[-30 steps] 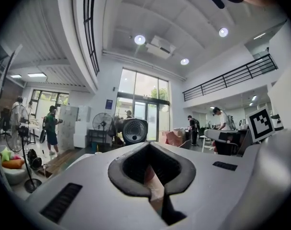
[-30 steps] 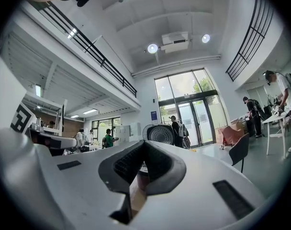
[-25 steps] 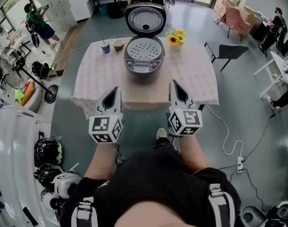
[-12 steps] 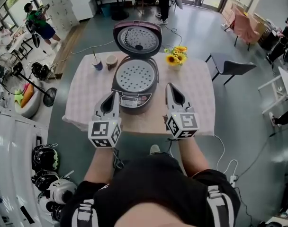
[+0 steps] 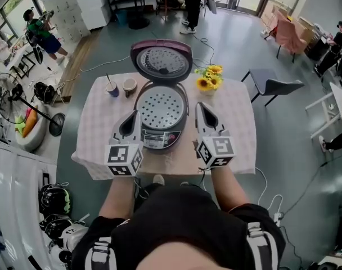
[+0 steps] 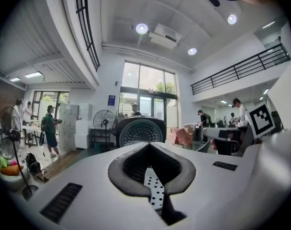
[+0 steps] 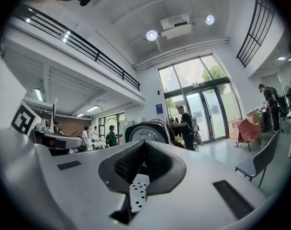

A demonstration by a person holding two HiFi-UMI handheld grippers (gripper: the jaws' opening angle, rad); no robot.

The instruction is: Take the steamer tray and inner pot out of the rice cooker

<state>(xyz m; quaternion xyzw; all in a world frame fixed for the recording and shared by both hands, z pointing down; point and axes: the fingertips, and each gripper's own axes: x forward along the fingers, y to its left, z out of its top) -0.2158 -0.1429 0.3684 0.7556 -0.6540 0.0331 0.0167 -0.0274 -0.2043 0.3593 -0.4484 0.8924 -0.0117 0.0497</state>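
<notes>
White-shelled left hand-held gripper and right hand-held gripper: jaws pressed together on both, nothing held. Both point level at the rice cooker, one on each side of its front in the head view, and neither touches it as far as I can tell. The lid stands open at the back. The steamer tray, perforated metal, sits in the cooker's mouth. The inner pot must be under it, hidden, I can't see it. The cooker stands mid tabletop on a checked cloth, with two cups behind on the left and sunflowers behind on the right.

I judge the step to be the reach-in, with nothing taken out yet. Next I need to open the jaws, pinch the tray's rim at opposite sides, and lift it straight up and clear of the lid. The pot comes after that.
</notes>
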